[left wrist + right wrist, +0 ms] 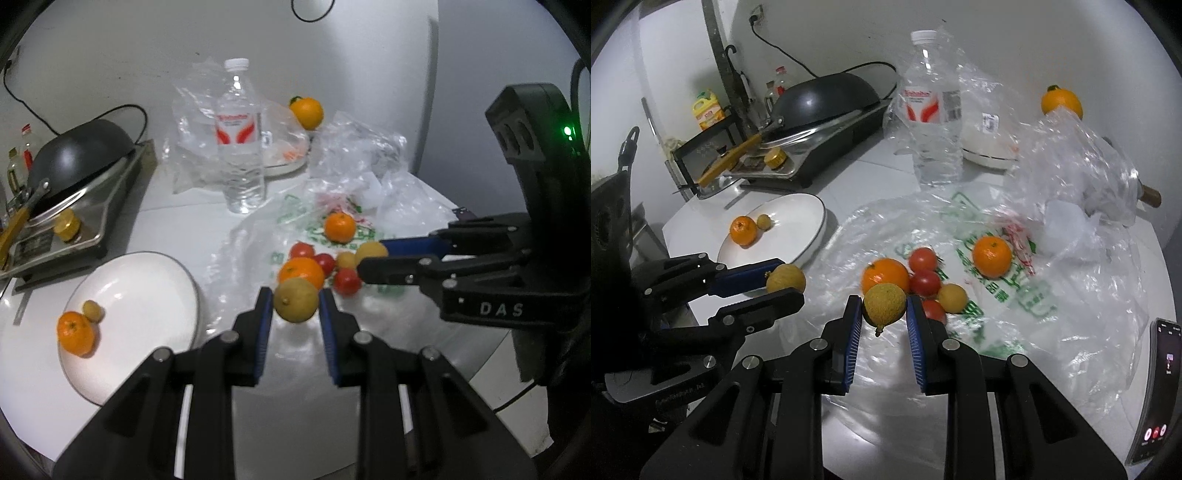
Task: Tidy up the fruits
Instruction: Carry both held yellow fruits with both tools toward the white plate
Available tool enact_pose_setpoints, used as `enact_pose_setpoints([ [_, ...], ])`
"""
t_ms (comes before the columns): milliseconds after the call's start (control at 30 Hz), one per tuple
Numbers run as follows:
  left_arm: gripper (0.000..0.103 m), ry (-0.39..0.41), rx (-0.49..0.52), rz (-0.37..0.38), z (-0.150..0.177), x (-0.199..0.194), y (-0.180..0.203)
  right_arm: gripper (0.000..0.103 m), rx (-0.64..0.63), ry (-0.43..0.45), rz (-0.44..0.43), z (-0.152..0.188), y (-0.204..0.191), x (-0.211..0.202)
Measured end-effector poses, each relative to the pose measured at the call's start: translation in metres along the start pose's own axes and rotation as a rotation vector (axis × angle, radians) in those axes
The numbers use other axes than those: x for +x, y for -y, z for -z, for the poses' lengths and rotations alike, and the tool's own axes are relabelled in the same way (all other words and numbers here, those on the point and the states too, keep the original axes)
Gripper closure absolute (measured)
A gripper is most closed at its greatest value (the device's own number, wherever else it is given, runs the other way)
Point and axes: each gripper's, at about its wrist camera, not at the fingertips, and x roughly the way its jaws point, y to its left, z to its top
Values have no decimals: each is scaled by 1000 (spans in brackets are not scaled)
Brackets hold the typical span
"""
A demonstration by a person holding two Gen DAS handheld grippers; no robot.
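Observation:
My left gripper [295,297] is shut on a yellow-brown round fruit [295,308], held a little above the table. My right gripper [882,304] is shut on a similar rough-skinned yellow fruit [884,301]; it enters the left wrist view from the right. Behind both lies a pile on a printed plastic bag [997,295]: two oranges [884,275] [991,256], red tomatoes [923,258] and a small yellow fruit [952,297]. To the left, a white plate [147,295] holds an orange [75,332] and a small yellow fruit [92,310].
A water bottle [240,140] stands behind the pile. A black wok sits on a stove [81,155] at the back left. Crumpled clear bags [1089,166] fill the right, a second plate with an orange [306,110] stands at the back, and a phone [1156,387] lies at the right edge.

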Motion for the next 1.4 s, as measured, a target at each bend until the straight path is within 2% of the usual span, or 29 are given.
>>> enact_pose_setpoints([
  [733,77,8,-73,-155,39,-31,-100,77,-95,-14,-42,-26,-81,30],
  [1033,77,-30,-97,-218,56,-26,-134,77,-133,-41,-82,-32,-112,52],
  [1400,77,-74,-89,-247,64,-9,-157,77,-163,-86,-124,-36,-135,84],
])
